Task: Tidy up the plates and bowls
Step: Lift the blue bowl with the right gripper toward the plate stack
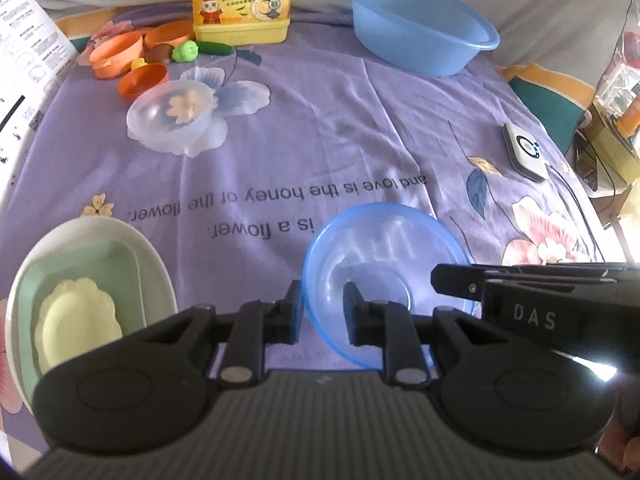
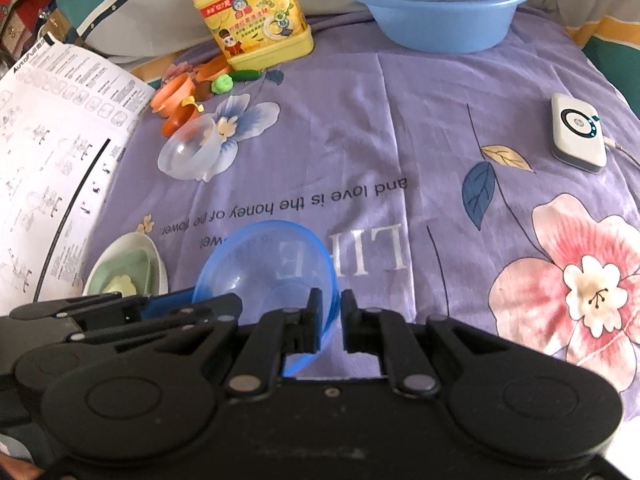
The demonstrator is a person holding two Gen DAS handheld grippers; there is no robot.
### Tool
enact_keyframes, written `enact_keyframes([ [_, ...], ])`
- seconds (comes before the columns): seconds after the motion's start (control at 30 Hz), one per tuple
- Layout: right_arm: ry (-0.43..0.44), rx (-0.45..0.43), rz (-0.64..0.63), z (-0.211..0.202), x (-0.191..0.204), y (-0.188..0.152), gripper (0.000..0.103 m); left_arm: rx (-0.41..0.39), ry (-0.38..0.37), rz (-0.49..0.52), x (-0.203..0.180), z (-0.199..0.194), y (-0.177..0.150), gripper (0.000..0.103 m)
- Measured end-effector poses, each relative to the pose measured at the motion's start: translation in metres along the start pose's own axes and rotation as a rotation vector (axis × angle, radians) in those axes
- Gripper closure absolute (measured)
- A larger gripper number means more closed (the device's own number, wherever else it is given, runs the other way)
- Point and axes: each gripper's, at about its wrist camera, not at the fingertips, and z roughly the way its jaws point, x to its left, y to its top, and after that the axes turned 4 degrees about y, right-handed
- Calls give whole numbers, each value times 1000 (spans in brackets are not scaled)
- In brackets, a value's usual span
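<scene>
A clear blue bowl [image 1: 384, 268] [image 2: 268, 268] is tilted above the purple cloth. My left gripper [image 1: 322, 312] straddles its left rim with a gap between the pads. My right gripper [image 2: 331, 320] is shut on the bowl's right rim; it also shows in the left wrist view [image 1: 456, 284]. A clear plastic bowl [image 1: 172, 114] [image 2: 190, 150] lies further back on the left. A white oval dish [image 1: 152, 256] [image 2: 160, 264] holds a green plate [image 1: 124, 268] and a small yellow plate [image 1: 76, 320] at the near left.
A blue basin [image 1: 420, 28] [image 2: 440, 4] and a yellow detergent jug [image 1: 242, 0] [image 2: 256, 16] stand at the back. Orange toy cups [image 1: 120, 54] and toy food lie back left. A white device [image 1: 526, 156] [image 2: 578, 136] lies at right, a printed sheet [image 2: 52, 160] at left.
</scene>
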Motion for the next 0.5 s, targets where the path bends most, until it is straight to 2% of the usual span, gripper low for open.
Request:
enact_keyframes([
  [0.5, 13, 48, 3, 16, -6, -5, 93, 36, 16, 6, -1, 13, -4, 84],
])
